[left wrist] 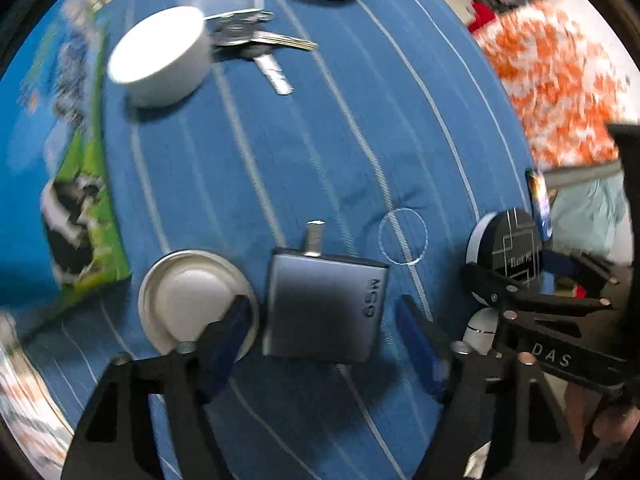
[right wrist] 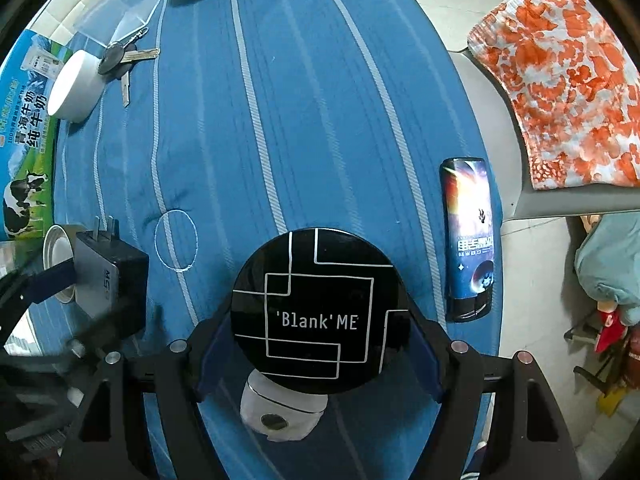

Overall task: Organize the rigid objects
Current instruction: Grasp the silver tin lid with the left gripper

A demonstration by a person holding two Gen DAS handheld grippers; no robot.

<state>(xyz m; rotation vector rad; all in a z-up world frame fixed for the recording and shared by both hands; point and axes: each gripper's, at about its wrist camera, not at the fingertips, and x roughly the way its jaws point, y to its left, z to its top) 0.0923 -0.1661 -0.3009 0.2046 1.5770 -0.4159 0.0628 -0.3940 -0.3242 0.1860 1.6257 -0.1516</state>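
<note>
The left claw [left wrist: 324, 344] hovers low over the blue striped desk [left wrist: 280, 152], its blue fingers [left wrist: 418, 344] spread apart on either side of a grey charger [left wrist: 326, 306] lying flat. Just left of it, a round tin [left wrist: 160, 300] holds a white dome. The right claw [right wrist: 320, 356] clamps a black round compact [right wrist: 316, 312] printed "Blank ME", above a white object [right wrist: 280, 416].

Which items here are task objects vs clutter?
Job: black compact in right tool; grey charger between left tool fingers; keys; white bowl; tin lid; phone.
Lying about: milk carton; orange cloth.
</note>
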